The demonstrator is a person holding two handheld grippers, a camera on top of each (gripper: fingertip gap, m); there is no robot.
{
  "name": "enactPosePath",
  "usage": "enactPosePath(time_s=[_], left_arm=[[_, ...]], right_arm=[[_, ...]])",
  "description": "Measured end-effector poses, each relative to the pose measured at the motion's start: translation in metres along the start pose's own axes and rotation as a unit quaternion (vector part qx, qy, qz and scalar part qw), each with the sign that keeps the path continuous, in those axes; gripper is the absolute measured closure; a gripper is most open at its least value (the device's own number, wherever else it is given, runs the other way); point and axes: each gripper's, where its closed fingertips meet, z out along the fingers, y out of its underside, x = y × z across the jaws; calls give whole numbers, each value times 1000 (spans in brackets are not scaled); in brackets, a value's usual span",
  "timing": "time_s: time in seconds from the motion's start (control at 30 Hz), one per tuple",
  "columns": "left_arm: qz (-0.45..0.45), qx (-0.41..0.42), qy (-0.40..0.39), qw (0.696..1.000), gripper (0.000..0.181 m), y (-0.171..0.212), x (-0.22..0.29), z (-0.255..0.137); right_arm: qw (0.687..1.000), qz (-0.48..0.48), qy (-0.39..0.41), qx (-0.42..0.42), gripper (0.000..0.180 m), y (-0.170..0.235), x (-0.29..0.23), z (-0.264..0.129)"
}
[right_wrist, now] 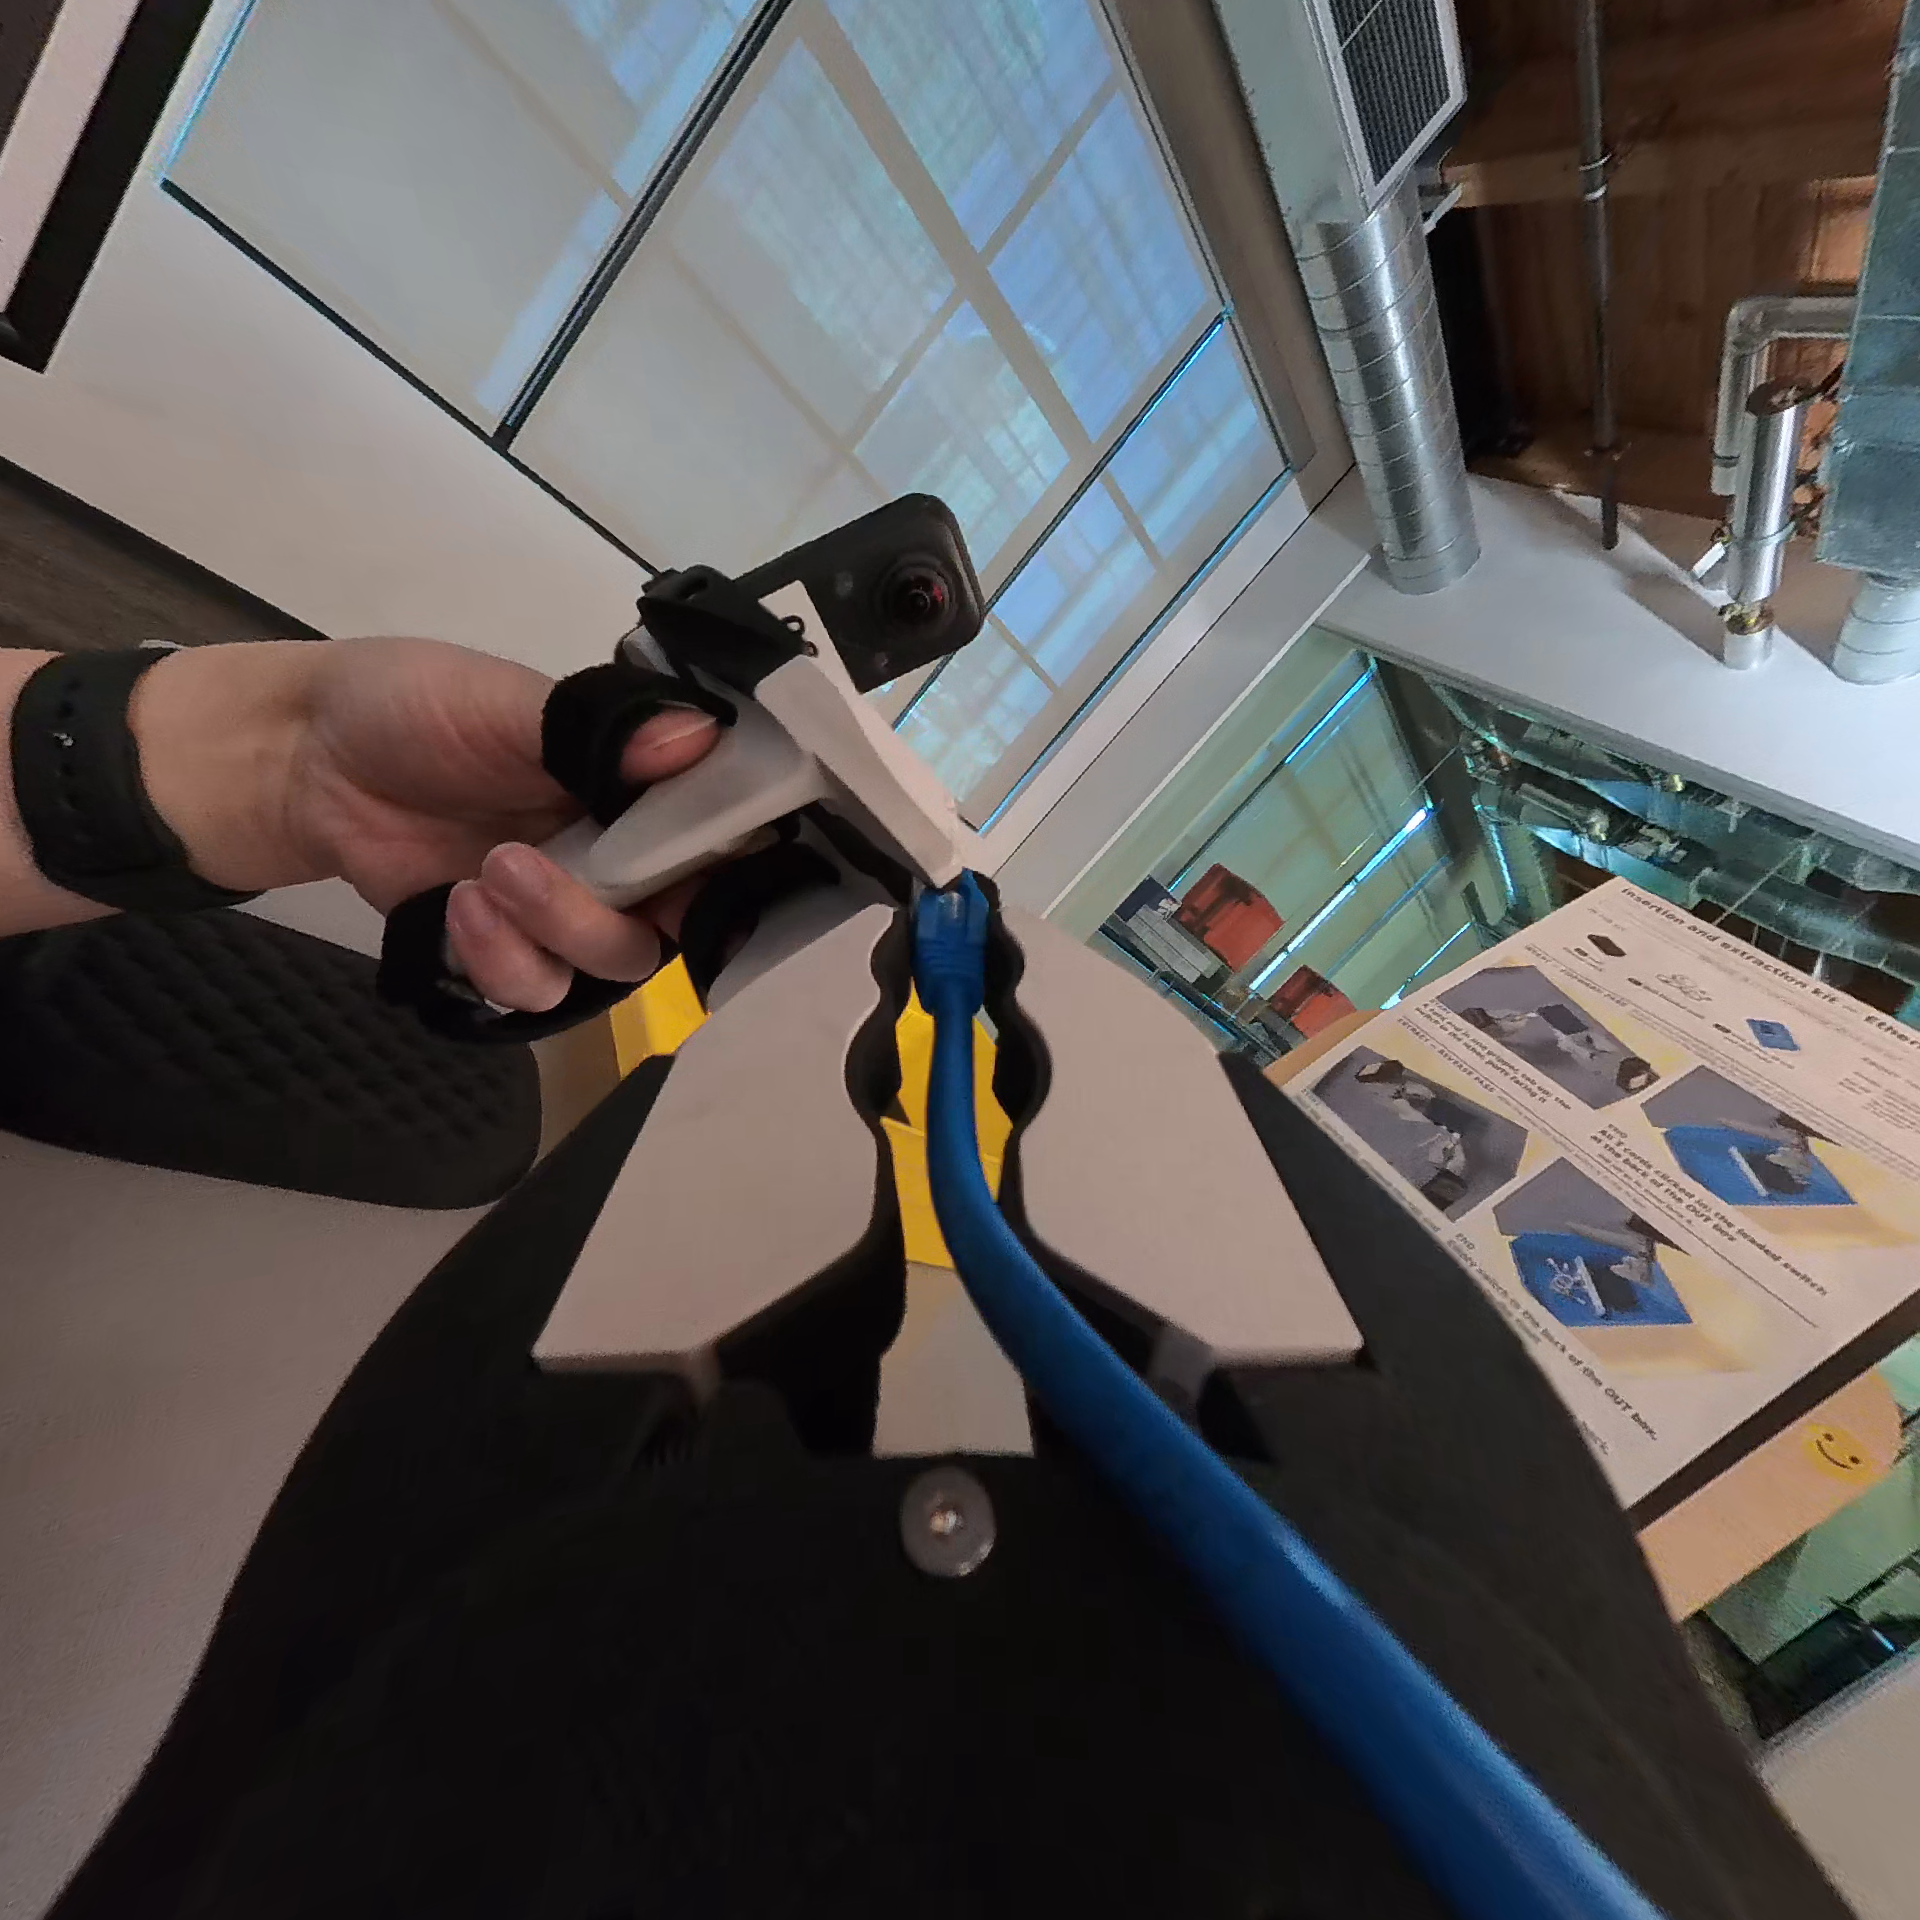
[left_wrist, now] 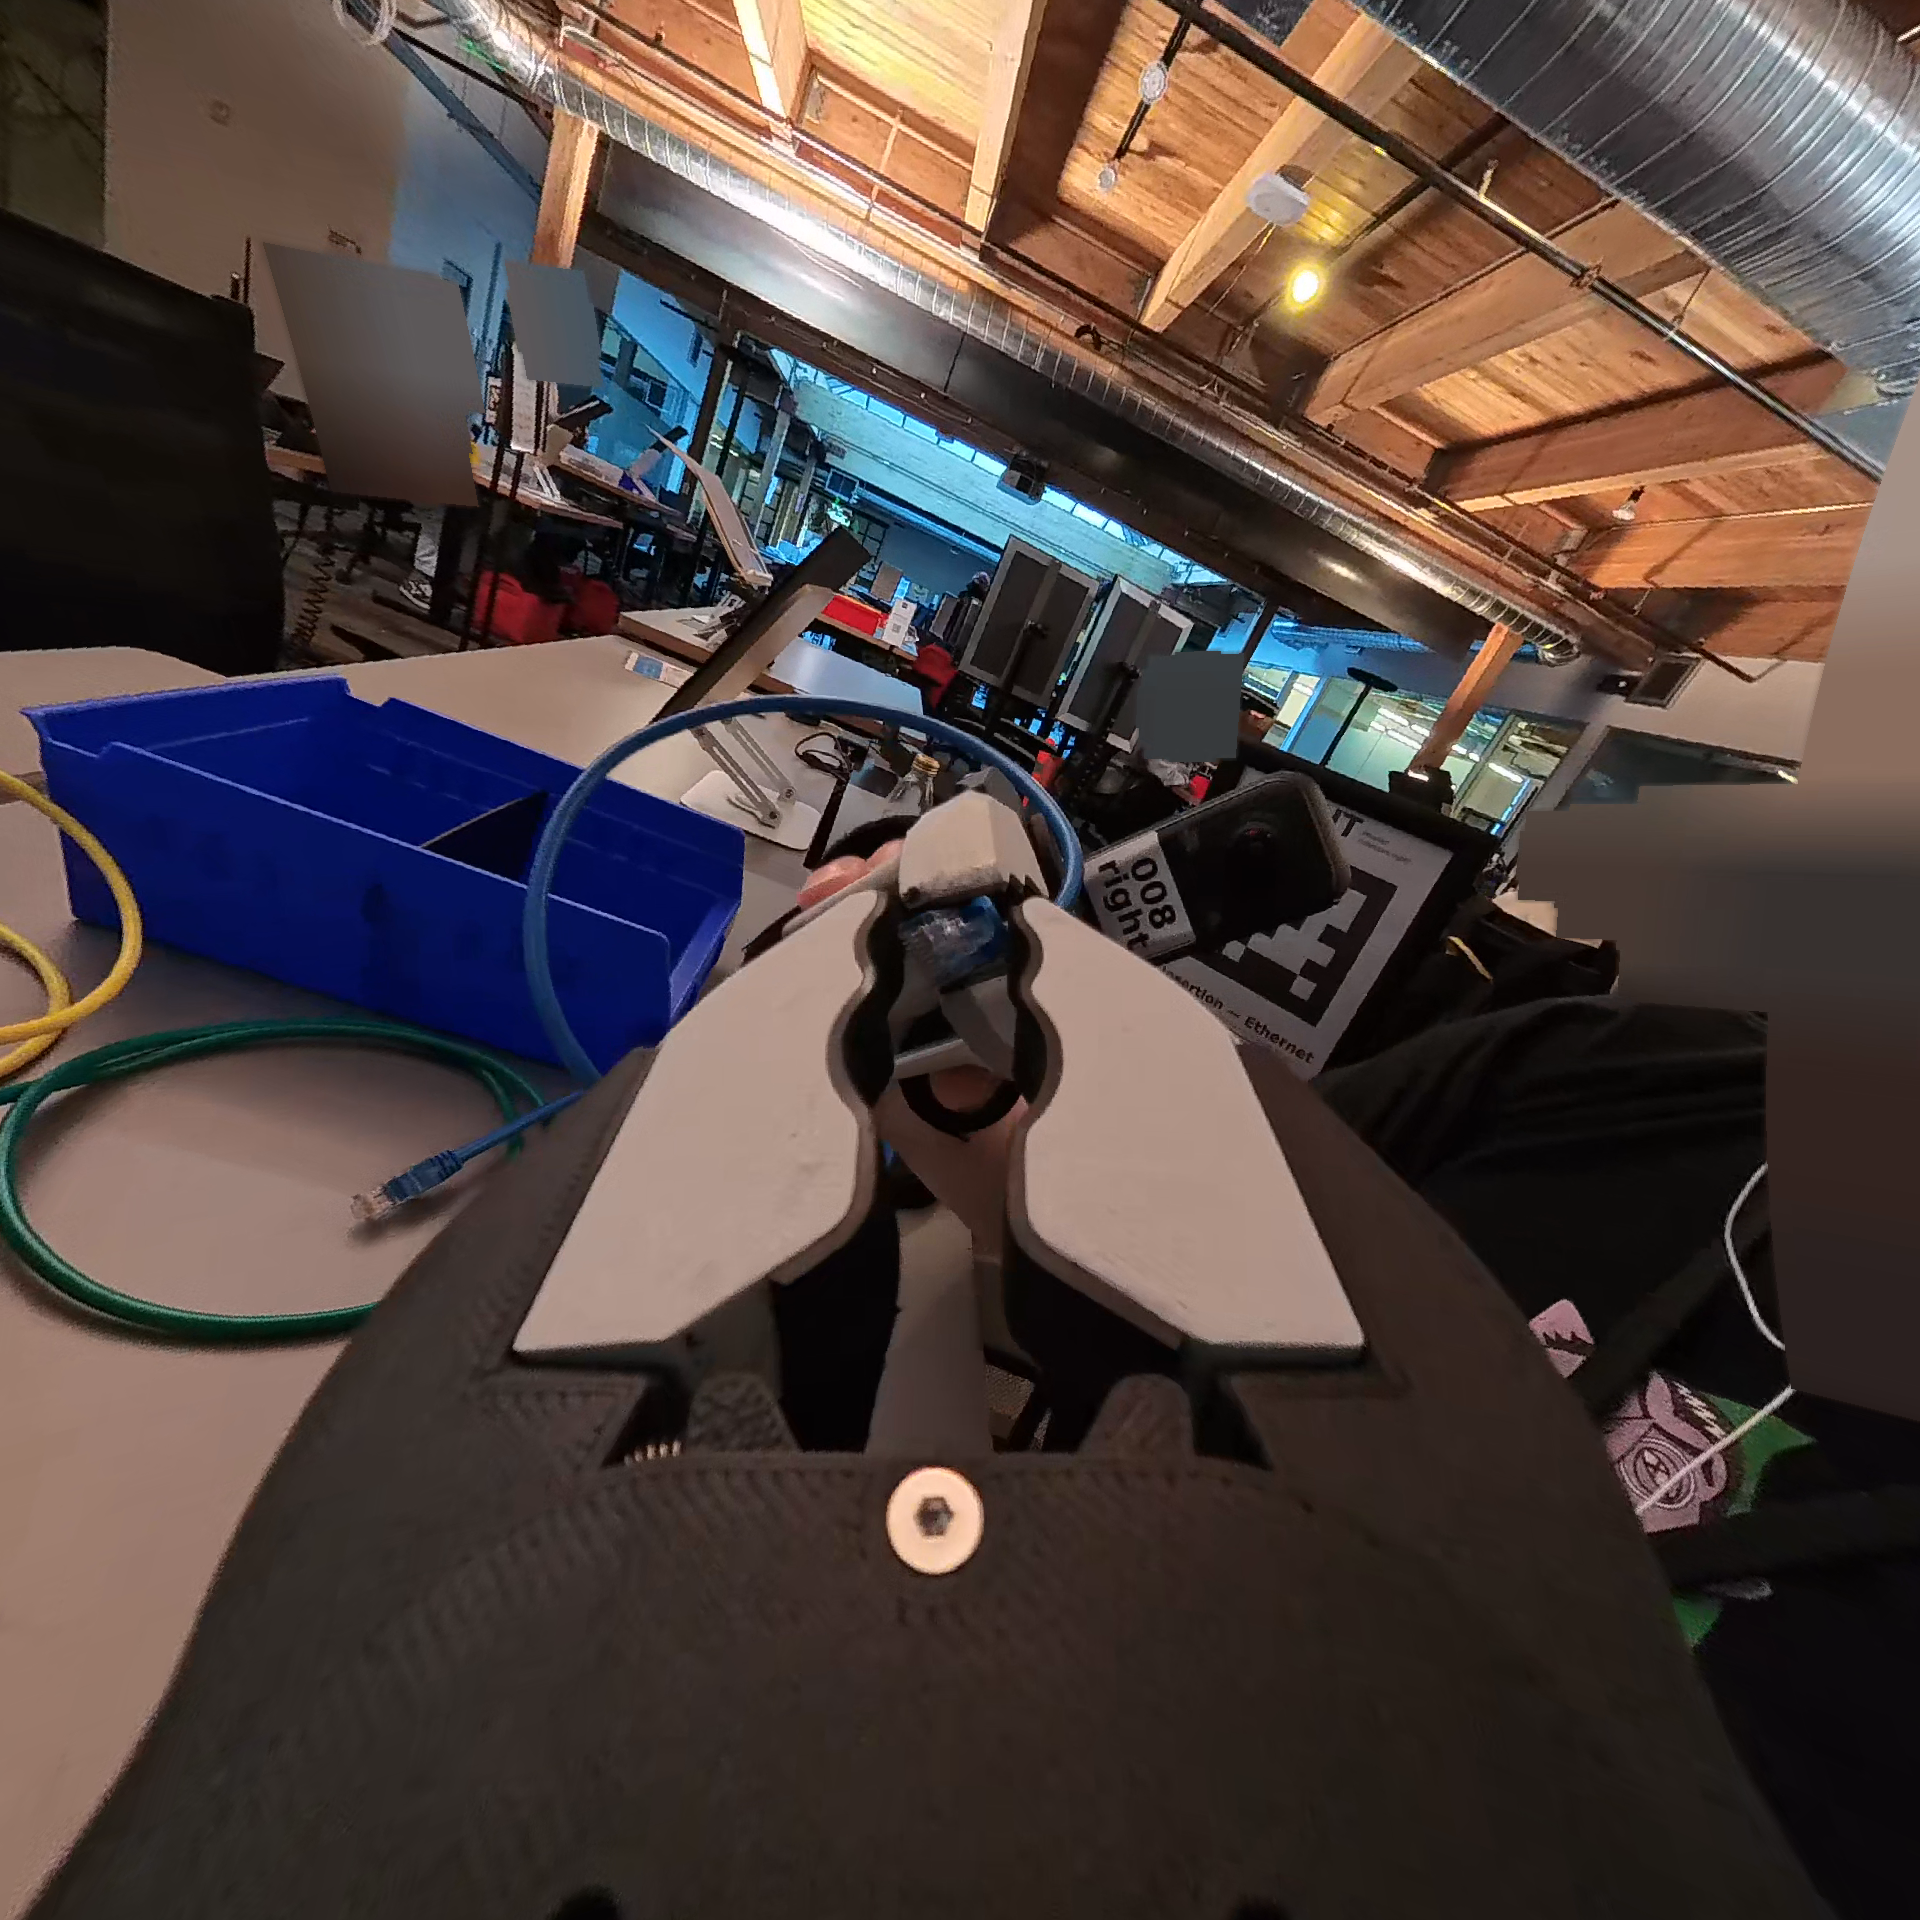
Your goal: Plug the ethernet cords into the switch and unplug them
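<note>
While the two tools meet tip to tip in the air, the right hand-held gripper (right_wrist: 951, 920) pinches the blue ethernet cord (right_wrist: 1049, 1247) just behind its plug, the cord trailing back over its body. The left hand-held gripper (left_wrist: 951, 920) has its fingers pressed together on the same blue plug (left_wrist: 951, 935) from the opposite side. The cord arcs up and to the left of the left hand-held gripper, and its other plug lies on the grey surface (left_wrist: 187, 1455). To the left of that hand-held gripper sit a blue bin (left_wrist: 343, 862), a green cord (left_wrist: 208, 1320) and a yellow cord (left_wrist: 104, 935). To the right of the right hand-held gripper lies an instruction sheet (right_wrist: 1621, 1164).
</note>
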Motion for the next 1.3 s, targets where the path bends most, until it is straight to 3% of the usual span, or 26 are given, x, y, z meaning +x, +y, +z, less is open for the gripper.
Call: enactPosePath(time_s=[0.07, 0.1, 0.13, 0.2, 0.3, 0.4, 0.53, 0.7, 0.8, 0.9, 1.07, 1.13, 1.3], left_arm=[[12, 4, -23, 1000, 159, -3, -7, -2], [26, 21, -52, 998, 149, -9, -14, -6], [47, 40, -88, 994, 134, -16, -24, -13], [99, 52, -184, 976, 130, -21, -51, -31], [131, -2, -292, 947, 118, 2, -98, -37], [149, -91, -331, 927, 105, 36, -144, -19], [225, -151, -393, 879, 97, 44, -216, -7], [235, -169, -383, 878, 101, 42, -268, 5], [257, -283, -351, 855, 108, 45, -282, 16], [291, -430, -289, 804, 111, 46, -280, 25], [343, -647, -238, 638, 113, 46, -297, 5], [338, -685, -215, 608, 115, 48, -303, 8], [265, -761, -171, 567, 113, 68, -309, 17]], right_arm=[[1000, -11, 7, -9, 166, 3, 2, -1], [999, -25, 15, -14, 167, 4, 5, -3], [999, -41, 26, -17, 167, 3, 11, -6], [996, -69, 55, -30, 167, -2, 32, -19], [989, -86, 114, -39, 166, -18, 72, -45], [984, -87, 152, -44, 166, -25, 100, -66], [983, -61, 166, -51, 166, -12, 111, -83], [984, -48, 152, -80, 166, 9, 105, -94], [984, -48, 136, -102, 166, 25, 102, -99], [986, -39, 122, -111, 166, 37, 99, -104], [986, -29, 123, -110, 165, 44, 100, -118], [987, -19, 123, -105, 165, 42, 100, -123], [985, -25, 133, -106, 166, 42, 97, -135]])
